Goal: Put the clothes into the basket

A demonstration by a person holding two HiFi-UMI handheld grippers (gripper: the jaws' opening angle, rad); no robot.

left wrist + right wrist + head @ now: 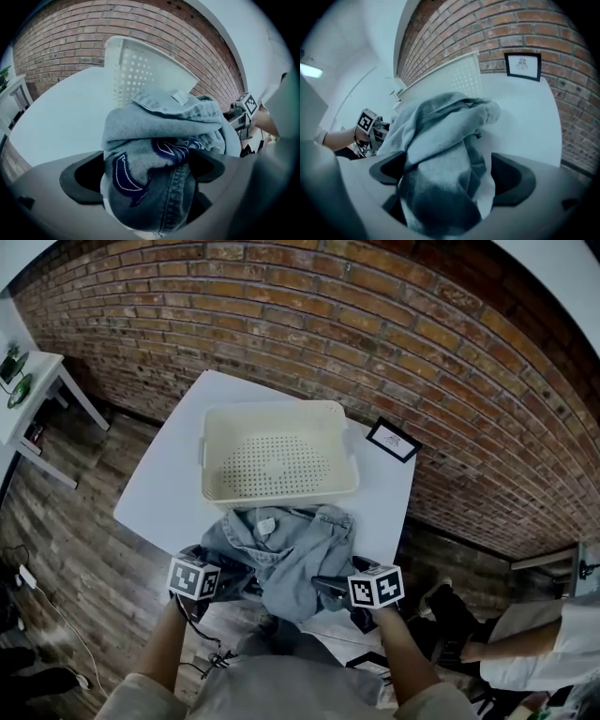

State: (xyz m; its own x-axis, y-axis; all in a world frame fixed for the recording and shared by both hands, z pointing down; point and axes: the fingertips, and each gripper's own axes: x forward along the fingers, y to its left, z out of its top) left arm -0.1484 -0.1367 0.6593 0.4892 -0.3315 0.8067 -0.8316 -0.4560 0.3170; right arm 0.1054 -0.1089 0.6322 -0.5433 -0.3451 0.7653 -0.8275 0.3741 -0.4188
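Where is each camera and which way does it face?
Head view: on the person's head, steeply down at table, basket, denim garment; both forearms show.
Left gripper view: on left gripper, facing garment, basket beyond; own jaws show.
Right gripper view: on right gripper, facing garment, brick wall beyond; own jaws show.
Shared: each gripper view sees the other gripper.

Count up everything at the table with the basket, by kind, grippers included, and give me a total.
basket: 1
denim garment: 1
framed picture: 1
grippers: 2, the left gripper and the right gripper, both open with the garment between the jaws
Total: 5
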